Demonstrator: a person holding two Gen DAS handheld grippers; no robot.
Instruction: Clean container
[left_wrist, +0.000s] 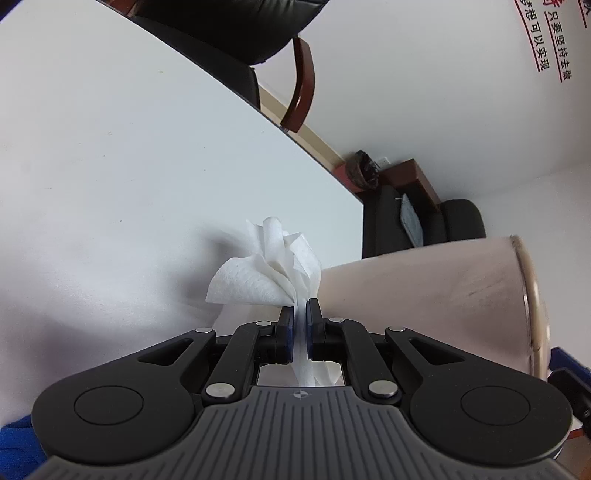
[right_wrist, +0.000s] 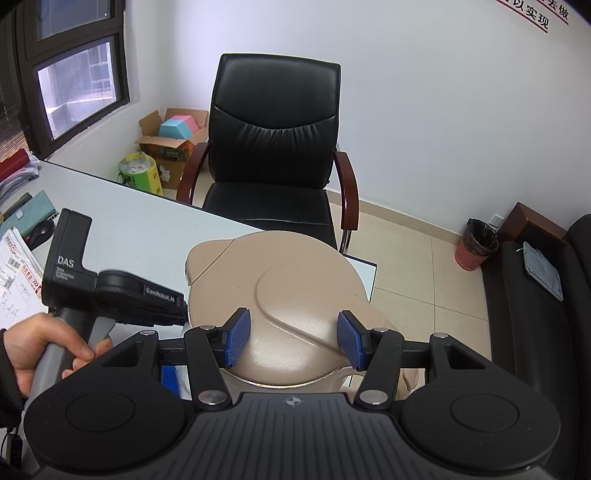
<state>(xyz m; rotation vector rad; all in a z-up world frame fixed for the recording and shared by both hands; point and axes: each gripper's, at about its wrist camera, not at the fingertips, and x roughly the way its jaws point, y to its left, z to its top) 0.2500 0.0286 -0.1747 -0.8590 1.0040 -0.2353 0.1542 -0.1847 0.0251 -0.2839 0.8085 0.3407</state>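
Note:
The container is a beige lidded pot; its side wall (left_wrist: 424, 291) fills the right of the left wrist view, and its lid (right_wrist: 280, 295) sits under my right gripper. My left gripper (left_wrist: 301, 314) is shut on a crumpled white paper tissue (left_wrist: 273, 266), held right beside the pot's wall above the white table (left_wrist: 110, 147). My right gripper (right_wrist: 293, 341) is wide open, its blue pads (right_wrist: 236, 341) spread over the near part of the lid, gripping nothing. The left gripper's black body (right_wrist: 110, 291) and the hand holding it show at the left of the right wrist view.
A black office chair (right_wrist: 273, 147) stands behind the table (right_wrist: 147, 225). Papers and a mouse (right_wrist: 40, 230) lie at the table's left. A cardboard box (right_wrist: 173, 140), a red waste bin (right_wrist: 476, 247) and a black sofa (right_wrist: 535, 295) stand on the floor.

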